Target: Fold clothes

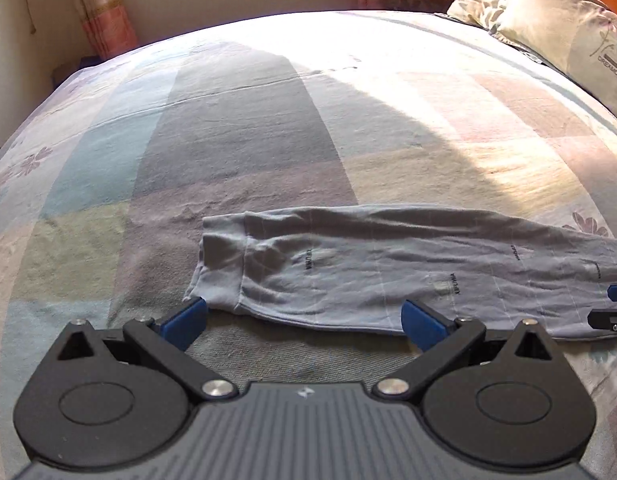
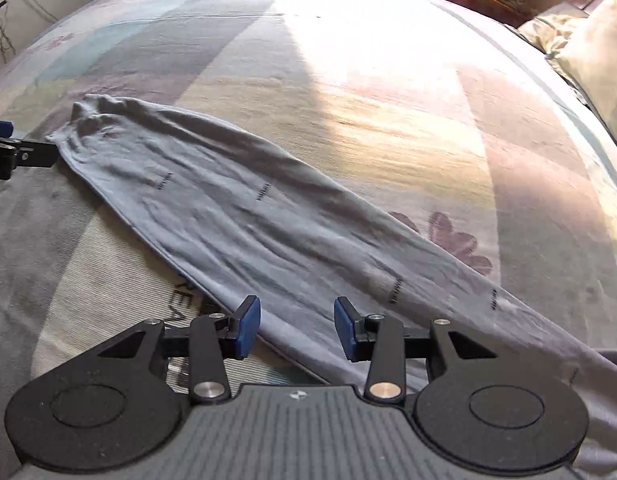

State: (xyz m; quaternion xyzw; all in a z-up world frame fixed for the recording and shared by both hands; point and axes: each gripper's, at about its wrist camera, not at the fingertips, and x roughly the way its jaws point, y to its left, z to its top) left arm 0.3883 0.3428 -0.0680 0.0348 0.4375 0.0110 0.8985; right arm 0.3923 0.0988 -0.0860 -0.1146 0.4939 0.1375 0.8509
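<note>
Your garment [image 1: 388,268] lies on the bed [image 1: 268,120] as a long, narrow grey-blue strip, stretched sideways across the near edge, with a hemmed cuff at its left end and small printed marks along it. It looks like thin jersey: light, limp, lightly creased, likely to sag and slide over itself when lifted (no stiffness to help you).

Your left gripper [image 1: 304,318] hovers low over the cuffed end, jaws spread wide and holding nothing; one pad sits just beside the cuff's corner. Your right gripper [image 2: 296,326] hangs above the strip's near edge further along, jaws partly open, also with nothing between them.

A strip this narrow could be a garment already folded lengthwise, or a single leg or sleeve laid out; the right end runs out of view, so I cannot tell which.

For a hold, I'd judge the cuff seam best: doubled cloth there gives the pads something firmer, and pinching both layers together should keep the edges aligned.
</note>
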